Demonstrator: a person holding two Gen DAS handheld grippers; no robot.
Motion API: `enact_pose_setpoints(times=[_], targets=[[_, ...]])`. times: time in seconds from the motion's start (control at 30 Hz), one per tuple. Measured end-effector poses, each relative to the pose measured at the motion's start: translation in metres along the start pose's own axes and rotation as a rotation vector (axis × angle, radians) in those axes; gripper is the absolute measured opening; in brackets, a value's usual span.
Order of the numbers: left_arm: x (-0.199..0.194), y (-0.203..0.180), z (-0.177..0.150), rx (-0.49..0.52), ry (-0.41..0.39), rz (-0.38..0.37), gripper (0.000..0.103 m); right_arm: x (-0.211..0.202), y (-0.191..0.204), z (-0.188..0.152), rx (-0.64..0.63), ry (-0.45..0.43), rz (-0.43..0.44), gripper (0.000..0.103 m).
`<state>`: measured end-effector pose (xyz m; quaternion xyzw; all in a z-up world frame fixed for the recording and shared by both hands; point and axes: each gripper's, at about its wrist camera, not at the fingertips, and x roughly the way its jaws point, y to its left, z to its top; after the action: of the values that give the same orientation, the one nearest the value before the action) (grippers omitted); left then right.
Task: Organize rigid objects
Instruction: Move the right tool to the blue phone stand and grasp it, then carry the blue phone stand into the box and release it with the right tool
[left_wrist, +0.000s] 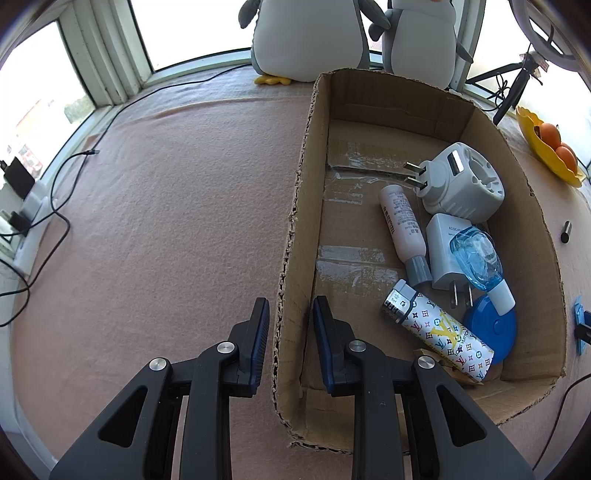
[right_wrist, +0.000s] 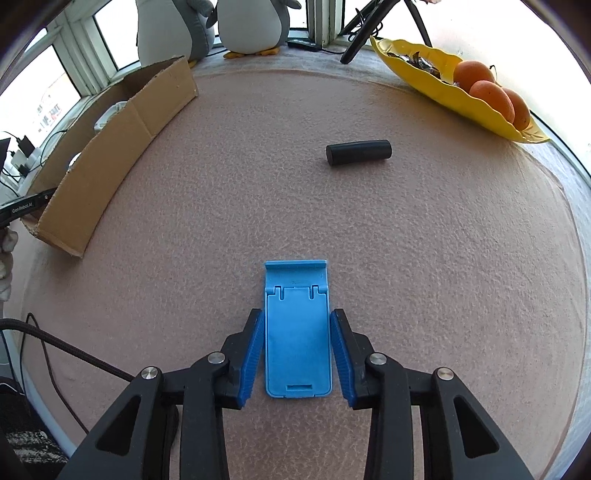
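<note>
Box (left_wrist: 295, 229), maybe six items, one stand (right_wrist: 297, 332), one cylinder (right_wrist: 358, 152)

Our left gripper (left_wrist: 291, 325) has matte black linkage arms with triangular cut-outs, round silver pivot screws and dark navy ribbed pads (left_wrist: 263, 325). Our right gripper (right_wrist: 297, 349) has the same black frame and silver screws, with brighter blue ribbed pads (right_wrist: 253, 354).
</note>
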<state>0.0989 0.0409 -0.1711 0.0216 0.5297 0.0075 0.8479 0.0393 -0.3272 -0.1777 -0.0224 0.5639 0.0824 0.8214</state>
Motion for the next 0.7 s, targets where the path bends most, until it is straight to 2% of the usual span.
enact_pose_setpoints(times=[0.3, 0.7], targets=[[0.0, 0.0, 0.0, -0.005, -0.001, -0.005, 0.023, -0.025, 0.017, 0.025, -0.013, -0.087, 0.021, 0.033], [0.001, 0.001, 0.0, -0.012, -0.002, -0.009, 0.023, -0.055, 0.085, 0.073, -0.106, -0.191, 0.118, 0.033]])
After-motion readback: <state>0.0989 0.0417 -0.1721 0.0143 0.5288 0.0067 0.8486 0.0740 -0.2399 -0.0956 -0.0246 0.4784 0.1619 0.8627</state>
